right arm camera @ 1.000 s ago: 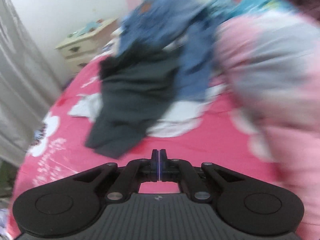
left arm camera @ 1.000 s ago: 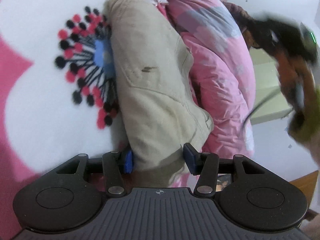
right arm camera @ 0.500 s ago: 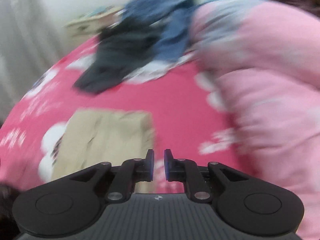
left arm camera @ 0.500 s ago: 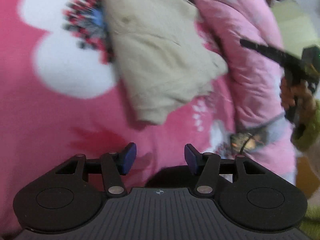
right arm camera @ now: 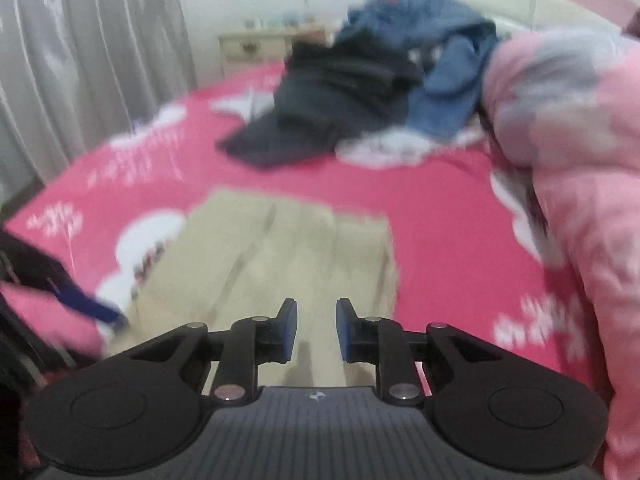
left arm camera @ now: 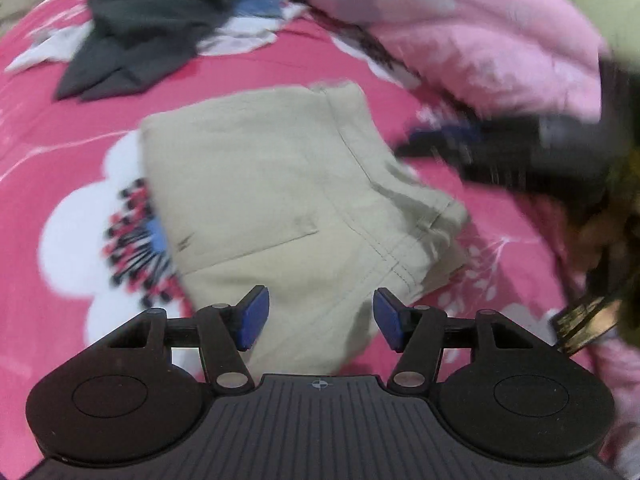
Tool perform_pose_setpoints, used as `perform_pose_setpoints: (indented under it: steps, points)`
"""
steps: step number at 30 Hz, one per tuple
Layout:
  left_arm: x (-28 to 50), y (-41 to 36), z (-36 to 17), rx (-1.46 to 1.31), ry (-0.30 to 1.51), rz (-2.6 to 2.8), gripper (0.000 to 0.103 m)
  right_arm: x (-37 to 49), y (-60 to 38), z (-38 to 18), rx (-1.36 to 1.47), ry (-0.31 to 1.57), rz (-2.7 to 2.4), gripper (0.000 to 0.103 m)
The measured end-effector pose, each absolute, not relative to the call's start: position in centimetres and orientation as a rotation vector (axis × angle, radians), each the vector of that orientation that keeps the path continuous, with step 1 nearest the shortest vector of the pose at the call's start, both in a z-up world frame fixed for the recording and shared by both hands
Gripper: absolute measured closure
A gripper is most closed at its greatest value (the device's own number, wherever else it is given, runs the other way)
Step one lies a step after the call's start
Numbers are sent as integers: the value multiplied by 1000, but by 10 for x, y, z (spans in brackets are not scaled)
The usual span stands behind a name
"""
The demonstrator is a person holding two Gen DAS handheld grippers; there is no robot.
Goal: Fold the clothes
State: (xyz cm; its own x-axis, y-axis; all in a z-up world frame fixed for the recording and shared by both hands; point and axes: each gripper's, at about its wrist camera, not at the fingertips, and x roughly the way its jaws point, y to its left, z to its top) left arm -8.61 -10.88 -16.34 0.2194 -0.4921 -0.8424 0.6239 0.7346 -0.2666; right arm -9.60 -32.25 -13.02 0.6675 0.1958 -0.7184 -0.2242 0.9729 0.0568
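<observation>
L wrist view: shows khaki garment (left arm camera: pixel 280 200) close-up w/ seams and a pocket outline; the R gripper (left arm camera: pixel 440 140) enters from the right as a blurred dark shape w/ blue tips, state not readable here.
R wrist view: shows what L view lacks: grey curtain (right arm camera: pixel 80 60) at left, pale nightstand (right arm camera: pixel 256 46) at back wall, white headboard (right arm camera: pixel 460 0) behind clothes pile; the L gripper's blue tip enters at lower left, blurred.
Both views: dark garment (right arm camera: pixel 332 100) and blue jeans (right arm camera: pixel 444 80) heaped at far end of bed; pink quilt (right arm camera: pixel 580 160) bunched along right side.
L gripper (left arm camera: pixel 320 316): fingers (left arm camera: pixel 252 316) wide apart, empty, hovering over near edge of khaki garment; contact w/ cloth cannot be told.
R gripper (own view) (right arm camera: pixel 316 330): fingers (right arm camera: pixel 288 332) apart by a moderate gap, nothing between them, over garment's near edge.
Task item posn: khaki garment lies flat mid-bed on pink floral bedsheet (left arm camera: pixel 60 160), partly covering a white flower print (left arm camera: pixel 80 240).
Edges: garment's far edge straight; near-right corner shows stacked layers, slightly offset. Left edge runs along the flower centre.
Open room: bare sheet between khaki garment and far pile; bare sheet left of garment toward curtain. Right side tight: quilt near garment's right edge.
Item look: folded to a rough rectangle, creased, stitched double seam, small dark mark near pocket. R view blurred, fine detail unreadable.
</observation>
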Motion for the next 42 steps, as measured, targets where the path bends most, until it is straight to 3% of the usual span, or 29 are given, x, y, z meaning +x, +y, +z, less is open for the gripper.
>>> perform_pose_setpoints:
  steps: [5, 6, 7, 13, 15, 18, 23, 30, 35, 42]
  points:
    - [-89, -120, -186, 165, 1106, -761, 38, -67, -317, -189, -232, 894, 237, 83]
    - [-88, -118, -186, 148, 1109, -757, 38, -64, -321, -183, -189, 906, 232, 84]
    - [-88, -115, -187, 139, 1107, -760, 36, -58, -322, -174, -159, 925, 214, 94]
    - [-101, -103, -191, 105, 1048, -770, 36, -9, -316, -184, -104, 943, 224, 95]
    - [-102, -104, -192, 106, 1039, -777, 35, 7, -314, -187, -85, 949, 227, 103]
    - [-100, -102, -192, 86, 1043, -790, 33, 28, -310, -186, -68, 946, 235, 103]
    - [-103, -91, -192, 51, 1029, -823, 33, 15, -265, -134, -90, 825, 509, 101]
    - [-103, -97, -191, 93, 1030, -832, 33, 63, -195, -216, -260, 988, 490, 103]
    - [-103, -94, -180, 100, 1056, -824, 33, 27, -244, -146, -138, 923, 421, 101]
    - [-92, -58, -152, -89, 1061, -808, 34, -93, -330, -51, -36, 898, 379, 97]
